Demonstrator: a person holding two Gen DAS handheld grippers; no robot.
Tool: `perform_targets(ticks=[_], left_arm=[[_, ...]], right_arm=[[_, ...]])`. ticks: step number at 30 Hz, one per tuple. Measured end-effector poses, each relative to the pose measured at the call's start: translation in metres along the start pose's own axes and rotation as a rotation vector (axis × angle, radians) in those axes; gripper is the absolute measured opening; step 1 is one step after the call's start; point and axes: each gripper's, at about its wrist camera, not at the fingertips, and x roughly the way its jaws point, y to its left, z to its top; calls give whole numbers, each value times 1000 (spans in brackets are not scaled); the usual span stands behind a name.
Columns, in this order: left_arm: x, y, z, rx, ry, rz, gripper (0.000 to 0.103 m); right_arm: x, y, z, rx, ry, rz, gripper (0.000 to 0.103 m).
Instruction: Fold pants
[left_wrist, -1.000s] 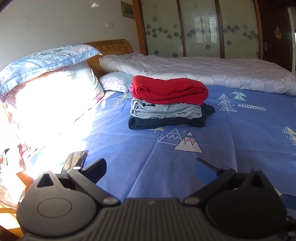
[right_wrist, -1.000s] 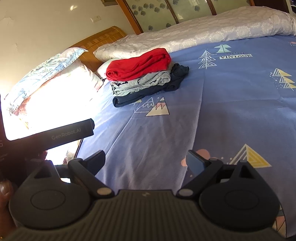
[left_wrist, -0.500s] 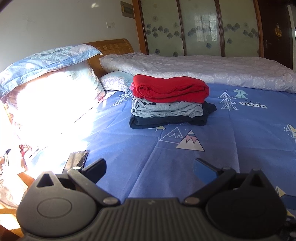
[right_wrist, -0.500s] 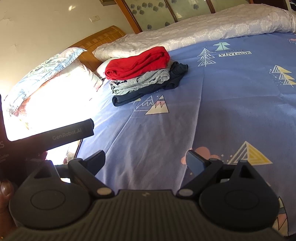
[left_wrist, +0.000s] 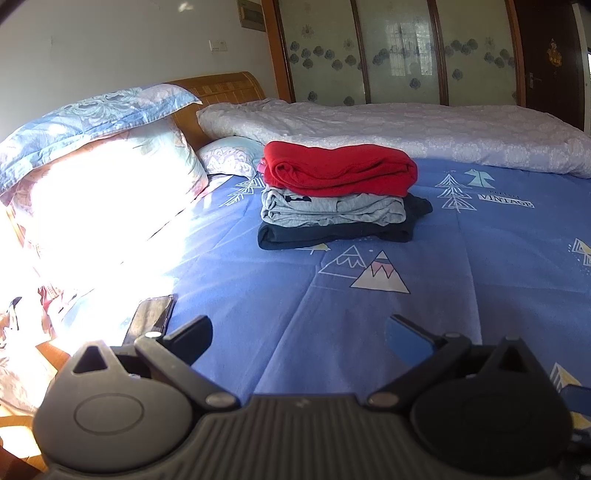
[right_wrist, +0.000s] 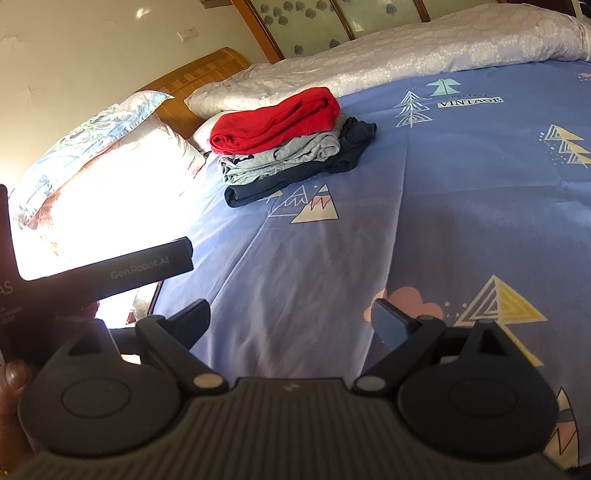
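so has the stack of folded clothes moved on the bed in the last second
No. In the left wrist view the stack of folded clothes sits in the same spot beside the mountain print on the sheet; only the camera drifted slightly.

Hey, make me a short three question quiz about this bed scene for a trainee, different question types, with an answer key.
1. True or false: the red garment lies at the bottom of the folded stack.
2. Which lies directly under it? A) grey garment B) navy garment C) phone
3. Fill in: the left gripper and right gripper are both ____.

Key: 1 false; 2 A; 3 open.
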Motion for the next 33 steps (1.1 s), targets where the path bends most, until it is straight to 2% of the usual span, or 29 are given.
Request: perform_targets(ticks=[33], left_arm=[[4, -1, -5, 19, 8, 10, 103]], right_arm=[[6, 2, -4, 14, 19, -6, 95]])
